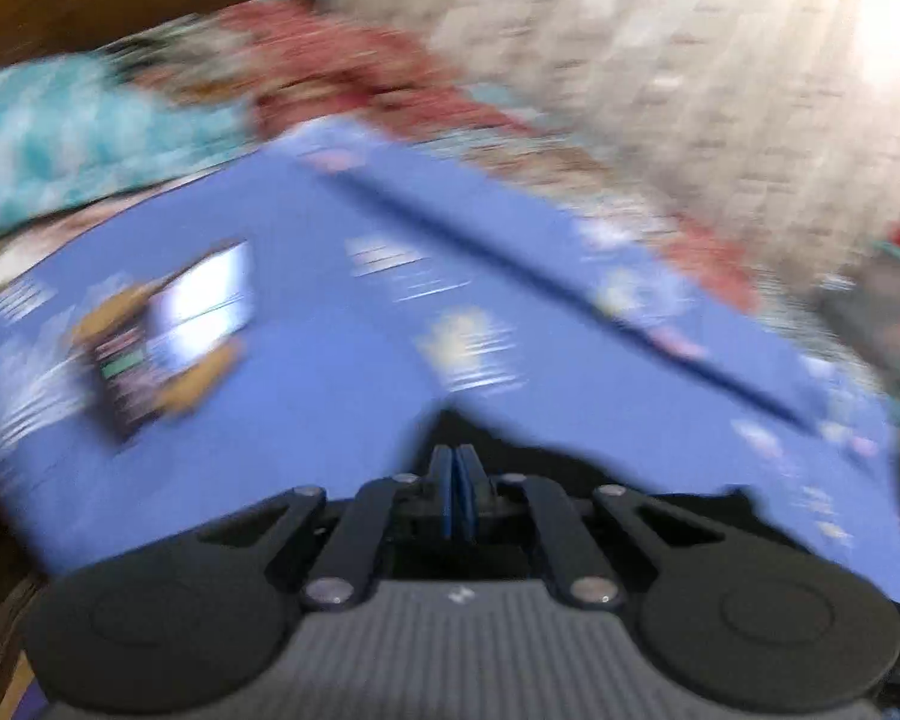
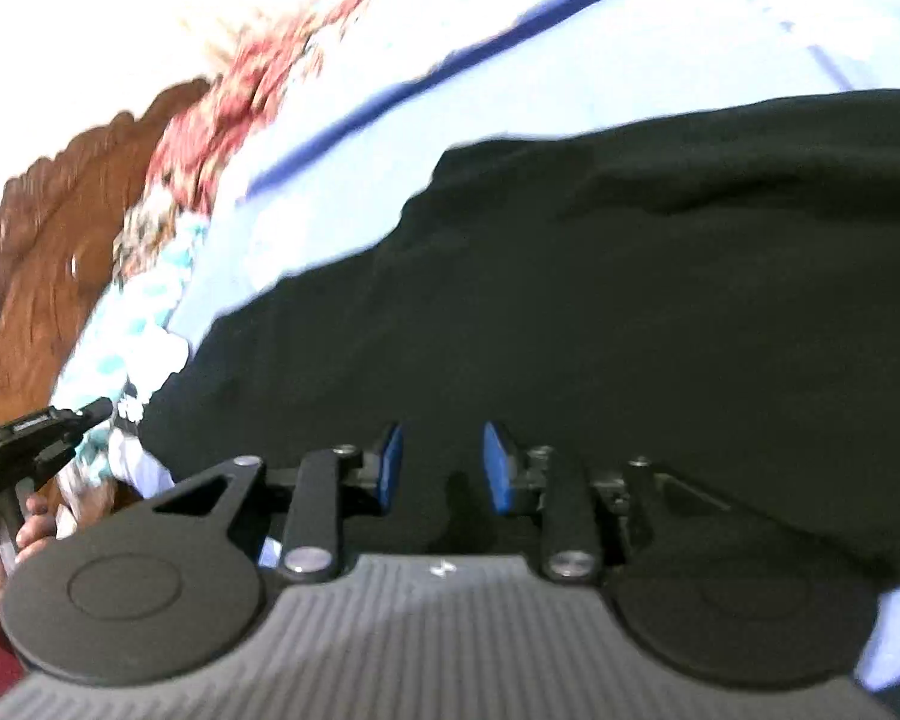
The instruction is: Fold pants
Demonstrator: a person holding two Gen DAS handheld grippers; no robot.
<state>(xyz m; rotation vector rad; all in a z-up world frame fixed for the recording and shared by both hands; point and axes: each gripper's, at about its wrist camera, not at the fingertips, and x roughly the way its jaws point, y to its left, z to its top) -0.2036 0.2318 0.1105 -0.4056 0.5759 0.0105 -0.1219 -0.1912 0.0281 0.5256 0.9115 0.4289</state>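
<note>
The left gripper (image 1: 457, 474) is closed, its blue pads pressed together with no cloth visible between them – blue printed sheet (image 1: 306, 372) lies just ahead. The right gripper (image 2: 441, 468) stands partly apart over the black pants (image 2: 630, 276), which spread ahead of and beneath its fingers; nothing is pinched.

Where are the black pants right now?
Right wrist view: black pants spread centre-right on the blue sheet, directly under the right gripper.
</note>
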